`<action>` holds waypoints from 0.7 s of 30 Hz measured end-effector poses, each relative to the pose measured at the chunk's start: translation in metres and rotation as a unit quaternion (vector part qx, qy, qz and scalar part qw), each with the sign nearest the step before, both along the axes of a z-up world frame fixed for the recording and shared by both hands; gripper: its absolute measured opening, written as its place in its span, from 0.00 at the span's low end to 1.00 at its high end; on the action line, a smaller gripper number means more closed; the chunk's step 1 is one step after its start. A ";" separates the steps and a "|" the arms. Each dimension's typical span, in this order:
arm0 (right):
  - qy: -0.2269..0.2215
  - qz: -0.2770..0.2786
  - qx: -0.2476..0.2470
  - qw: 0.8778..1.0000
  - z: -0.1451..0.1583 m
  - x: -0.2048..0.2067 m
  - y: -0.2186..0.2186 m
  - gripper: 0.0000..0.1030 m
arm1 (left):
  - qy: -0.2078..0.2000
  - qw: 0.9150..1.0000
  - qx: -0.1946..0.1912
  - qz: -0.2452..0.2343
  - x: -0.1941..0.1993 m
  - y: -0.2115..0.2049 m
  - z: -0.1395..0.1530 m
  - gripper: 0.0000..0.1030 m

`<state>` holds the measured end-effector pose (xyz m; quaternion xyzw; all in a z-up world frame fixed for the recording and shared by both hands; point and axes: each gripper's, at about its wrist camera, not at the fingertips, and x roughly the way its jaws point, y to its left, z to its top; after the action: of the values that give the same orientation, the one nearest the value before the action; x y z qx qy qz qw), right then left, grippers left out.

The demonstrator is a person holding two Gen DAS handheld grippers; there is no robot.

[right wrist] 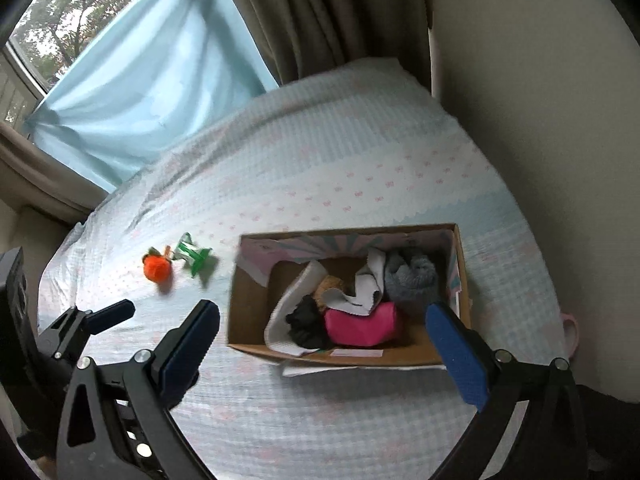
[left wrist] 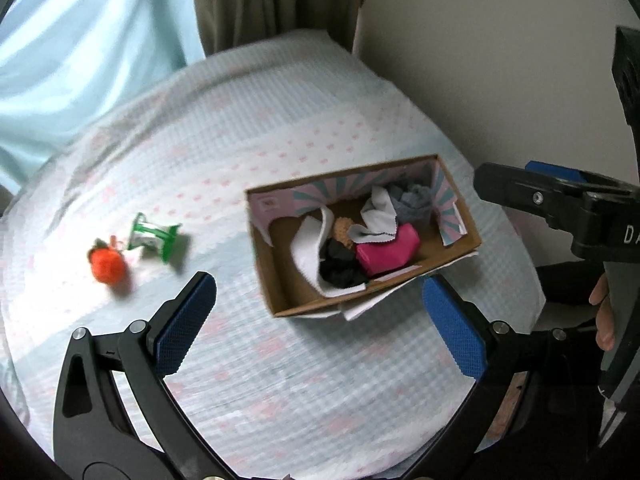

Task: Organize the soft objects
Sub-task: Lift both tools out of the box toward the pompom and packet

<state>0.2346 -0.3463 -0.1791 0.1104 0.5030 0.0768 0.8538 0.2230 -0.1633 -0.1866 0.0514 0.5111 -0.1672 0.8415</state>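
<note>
On the bed (right wrist: 320, 160), a patterned quilt carries everything I must sort, taken here from largest to smallest. The box (right wrist: 460, 272) lies right of centre, open-topped, its long axis running left to right in the right wrist view and slightly skewed in the left; loose paper pokes out under its near edge. Inside it sit a white cloth (right wrist: 288, 312), a grey knit (right wrist: 412, 276), a pink pouch (right wrist: 360, 326), a black bundle (right wrist: 306, 322) and something tan, partly hidden. Well left of the box, apart from it, lie the packet (right wrist: 194, 258) and the orange toy (right wrist: 157, 268), just beside each other; whether they touch I cannot tell. The packet's long axis runs roughly toward the box, its crimped ends splayed; the toy is roundish, its green tuft pointing away from me and leftward.

My left hand-held gripper (left wrist: 318, 320) hangs above the quilt with jaws spread wide, empty; the right hand-held gripper (right wrist: 322, 342) likewise, gaping over the box's near wall.

I judge the step in hand to be fetching the two strays. Best done with the left: descend over the toy, straddle its round body, close gently, and avoid pinching quilt.
</note>
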 end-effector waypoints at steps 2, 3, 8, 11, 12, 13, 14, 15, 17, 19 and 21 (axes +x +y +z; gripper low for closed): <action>-0.017 0.001 -0.010 1.000 0.018 -0.015 0.015 1.00 | -0.017 1.000 -0.002 0.002 -0.011 0.018 0.017 1.00; -0.025 -0.001 -0.019 0.999 0.025 -0.021 0.022 1.00 | -0.026 1.000 -0.002 0.003 -0.016 0.027 0.024 1.00; -0.066 -0.007 -0.039 0.997 0.059 -0.054 0.064 1.00 | -0.066 0.998 -0.002 0.018 -0.041 0.077 0.059 1.00; -0.086 -0.029 -0.037 0.995 0.073 -0.074 0.083 1.00 | -0.086 0.996 -0.007 0.028 -0.054 0.109 0.075 1.00; -0.092 -0.033 -0.034 0.995 0.076 -0.079 0.088 1.00 | -0.092 0.995 -0.013 0.034 -0.059 0.122 0.080 1.00; -0.098 -0.036 -0.034 0.994 0.080 -0.084 0.094 1.00 | -0.096 0.994 -0.018 0.039 -0.062 0.131 0.084 1.00; -0.102 -0.037 -0.035 0.993 0.082 -0.088 0.101 1.00 | -0.100 0.994 -0.024 0.045 -0.065 0.143 0.087 1.00; -0.106 -0.039 -0.038 0.993 0.085 -0.093 0.109 1.00 | -0.105 0.993 -0.030 0.052 -0.069 0.156 0.089 1.00; -0.112 -0.040 -0.046 0.992 0.089 -0.102 0.122 1.00 | -0.112 0.991 -0.037 0.063 -0.075 0.179 0.093 1.00; -0.126 -0.045 -0.058 0.989 0.091 -0.113 0.136 1.00 | -0.122 0.989 -0.039 0.073 -0.082 0.199 0.094 1.00; -0.142 -0.056 -0.070 0.986 0.094 -0.125 0.152 1.00 | -0.136 0.986 -0.040 0.082 -0.090 0.217 0.095 1.00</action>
<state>0.1092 -0.1940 -0.0850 0.0665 0.3738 0.0089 0.9251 0.1326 0.0541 -0.0913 -0.0022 0.3873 -0.1093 0.9154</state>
